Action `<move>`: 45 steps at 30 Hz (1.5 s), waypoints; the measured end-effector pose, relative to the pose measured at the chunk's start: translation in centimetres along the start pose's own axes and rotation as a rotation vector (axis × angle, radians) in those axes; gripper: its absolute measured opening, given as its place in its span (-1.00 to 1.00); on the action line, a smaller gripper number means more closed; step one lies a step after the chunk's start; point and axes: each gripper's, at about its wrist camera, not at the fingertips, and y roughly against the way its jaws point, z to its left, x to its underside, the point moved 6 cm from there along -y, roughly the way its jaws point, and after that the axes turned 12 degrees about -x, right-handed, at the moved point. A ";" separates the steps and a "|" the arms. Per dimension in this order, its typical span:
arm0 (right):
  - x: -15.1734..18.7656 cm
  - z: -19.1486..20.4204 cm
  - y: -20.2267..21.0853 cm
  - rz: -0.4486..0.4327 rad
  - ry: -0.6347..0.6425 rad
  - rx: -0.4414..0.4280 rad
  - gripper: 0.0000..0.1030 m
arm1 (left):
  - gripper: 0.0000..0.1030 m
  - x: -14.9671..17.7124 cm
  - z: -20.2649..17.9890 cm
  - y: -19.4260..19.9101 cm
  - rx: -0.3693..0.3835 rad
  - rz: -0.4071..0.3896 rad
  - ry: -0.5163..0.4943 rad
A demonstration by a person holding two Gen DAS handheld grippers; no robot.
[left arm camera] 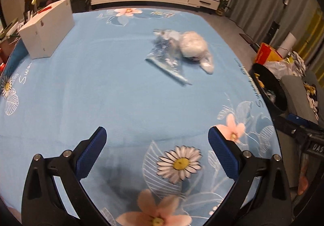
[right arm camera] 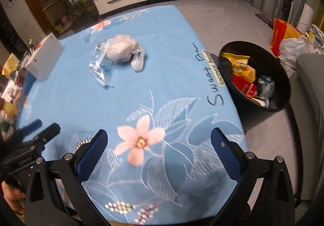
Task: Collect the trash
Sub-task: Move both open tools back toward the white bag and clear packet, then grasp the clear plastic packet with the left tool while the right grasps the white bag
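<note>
Trash bag (left arm camera: 193,44) beside clear wrapper (left arm camera: 166,58), left claw (left arm camera: 157,139) wide, right claw (right arm camera: 159,141) wide

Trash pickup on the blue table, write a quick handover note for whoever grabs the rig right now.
Left tongs: open, empty, hovering over the near part of the blue floral tablecloth.
Right tongs: open, empty, over the near right part of the table.
On the table: a crumpled white plastic bag with a clear plastic wrapper lying against it, mid-table toward the far side. A white box stands at the far left edge; unclear whether it counts as trash.
Black bin sits on the floor off the table's right edge, already holding yellow and red packaging.
Left: pick up the bag and the wrapper, drop them in the bin.
</note>
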 end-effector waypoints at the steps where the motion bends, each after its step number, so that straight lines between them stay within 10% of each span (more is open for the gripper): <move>1: -0.6 0.1 -0.5 0.000 -0.003 -0.007 0.94 | 0.94 -0.2 0.2 -0.4 0.002 0.003 0.005; 16: -8.8 -0.2 -8.0 -0.004 -0.043 -0.125 0.94 | 0.94 -7.7 -1.8 -7.8 0.108 0.047 -0.002; 25: -13.1 0.2 -12.6 -0.003 -0.102 -0.228 0.90 | 0.92 -10.9 -3.8 -11.5 0.041 0.043 -0.061; 45: -12.8 0.4 -15.1 0.039 -0.123 -0.288 -0.54 | -0.40 -11.0 -6.2 -12.1 0.134 0.041 -0.095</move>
